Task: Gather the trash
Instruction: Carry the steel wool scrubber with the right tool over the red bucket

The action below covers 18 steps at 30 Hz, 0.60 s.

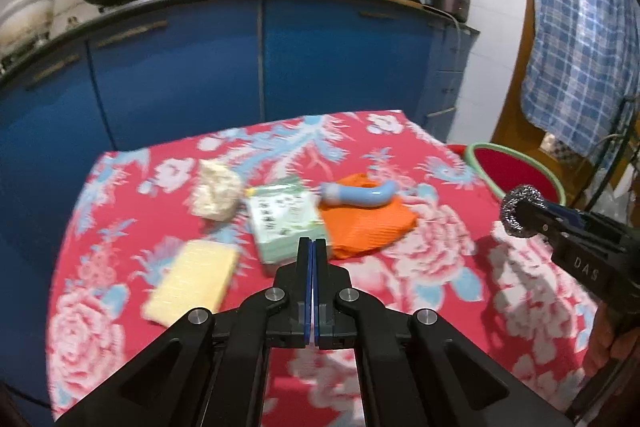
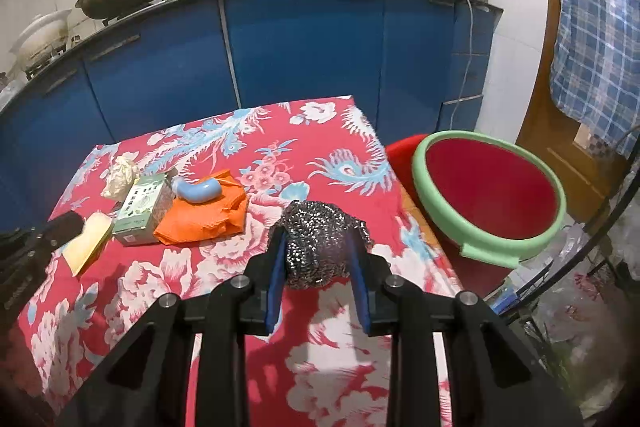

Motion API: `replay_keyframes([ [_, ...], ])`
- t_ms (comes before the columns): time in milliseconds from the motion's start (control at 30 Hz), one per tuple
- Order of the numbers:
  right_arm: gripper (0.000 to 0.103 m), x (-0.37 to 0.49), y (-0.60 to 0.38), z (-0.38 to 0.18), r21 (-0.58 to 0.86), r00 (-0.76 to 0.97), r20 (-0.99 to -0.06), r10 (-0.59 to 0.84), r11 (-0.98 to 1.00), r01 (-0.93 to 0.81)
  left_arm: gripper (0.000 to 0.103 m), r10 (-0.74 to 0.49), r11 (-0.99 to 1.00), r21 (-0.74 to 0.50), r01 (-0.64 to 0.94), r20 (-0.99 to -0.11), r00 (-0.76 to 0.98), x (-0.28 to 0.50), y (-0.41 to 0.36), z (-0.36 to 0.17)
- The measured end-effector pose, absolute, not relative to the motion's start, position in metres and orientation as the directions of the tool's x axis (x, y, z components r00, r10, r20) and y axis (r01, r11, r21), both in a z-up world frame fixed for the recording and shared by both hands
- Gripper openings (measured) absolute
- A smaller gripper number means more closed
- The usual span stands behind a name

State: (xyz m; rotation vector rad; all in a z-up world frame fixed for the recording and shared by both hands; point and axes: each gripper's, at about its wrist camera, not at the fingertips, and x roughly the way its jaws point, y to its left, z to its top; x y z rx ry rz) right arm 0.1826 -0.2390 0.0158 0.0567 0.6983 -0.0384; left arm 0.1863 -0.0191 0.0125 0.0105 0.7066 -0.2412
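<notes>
My right gripper [image 2: 316,239] is shut on a ball of steel wool [image 2: 324,219], held above the right part of the red flowered tablecloth [image 2: 320,131]. The same ball [image 1: 520,213] shows at the right in the left wrist view. My left gripper [image 1: 313,241] is shut with nothing between its blue pads. It hangs over the cloth near a green tissue pack [image 1: 284,223]. Beyond it lie crumpled paper [image 1: 216,195], a yellow sponge [image 1: 192,283], an orange cloth [image 1: 368,223] and a blue curved tube [image 1: 356,195].
A red basin with a green rim [image 2: 420,163] stands just off the table's right edge. Blue kitchen cabinets [image 2: 304,47] run behind the table, with pans and appliances on top. A blue checked cloth [image 2: 592,27] hangs at the right.
</notes>
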Motion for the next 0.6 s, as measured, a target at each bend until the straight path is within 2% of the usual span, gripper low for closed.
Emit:
replay_keyframes([
  [100,0.031,0.176,-0.248,0.021,0.040,0.773,-0.633,-0.033,0.996,0.074,0.000,-0.262,0.962,-0.122,0.243,-0.652,0.711,0.189,-0.032,0.009],
  [600,0.027,0.151,-0.293,0.030,0.021,0.781,-0.614,-0.115,0.987,0.162,0.000,-0.388,0.916,-0.178,0.361,-0.626,0.676,0.193,-0.096,0.021],
])
